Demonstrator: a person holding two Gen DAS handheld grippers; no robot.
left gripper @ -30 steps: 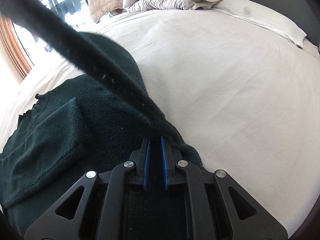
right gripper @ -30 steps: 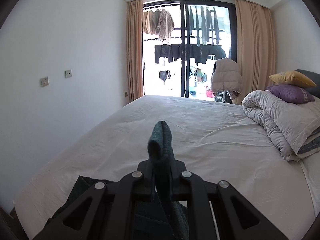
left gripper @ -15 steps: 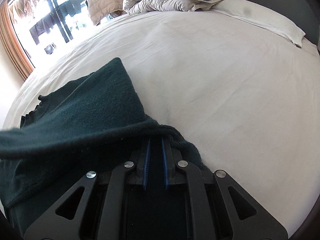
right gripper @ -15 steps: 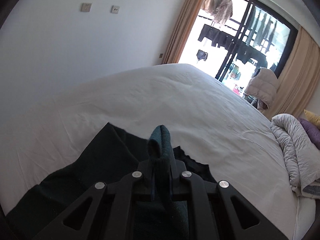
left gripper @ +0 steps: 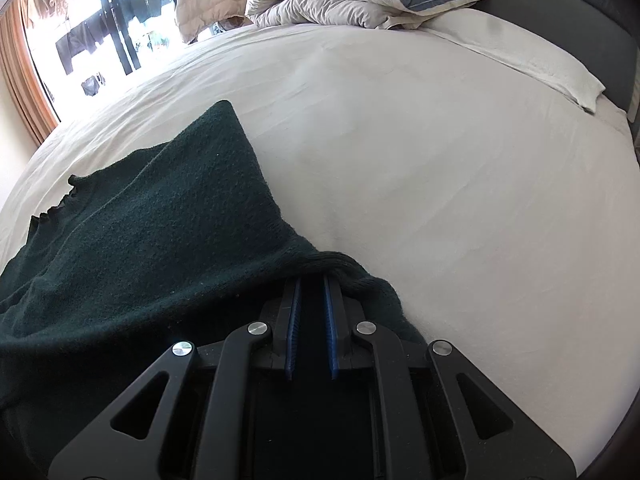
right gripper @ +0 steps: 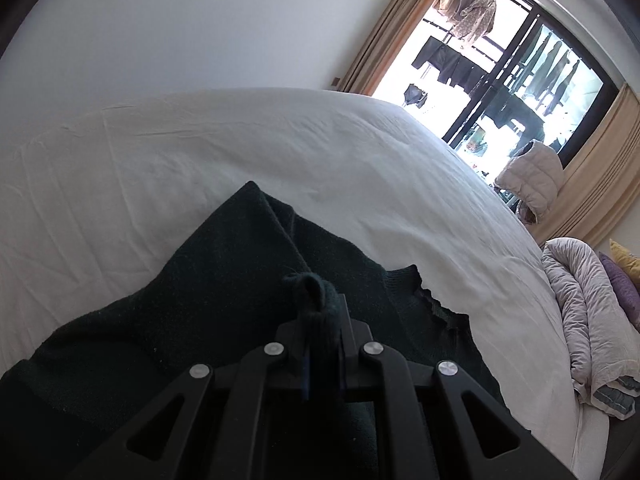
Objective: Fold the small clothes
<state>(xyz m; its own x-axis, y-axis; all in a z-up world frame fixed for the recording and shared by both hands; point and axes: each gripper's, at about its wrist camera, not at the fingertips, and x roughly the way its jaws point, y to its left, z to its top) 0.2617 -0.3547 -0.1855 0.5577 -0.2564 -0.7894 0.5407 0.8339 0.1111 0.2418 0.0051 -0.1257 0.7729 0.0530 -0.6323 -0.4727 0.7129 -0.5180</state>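
Both the left gripper (left gripper: pixel 312 280) and right gripper (right gripper: pixel 322 312) pinch the dark green sweater (left gripper: pixel 160 232) (lower left of frame) on the bed (left gripper: pixel 440 160).

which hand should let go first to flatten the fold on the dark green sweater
Right, probably. The right gripper pinches a bunched end over the dark green sweater, already draped across it. The left gripper anchors the edge beside bare sheet.
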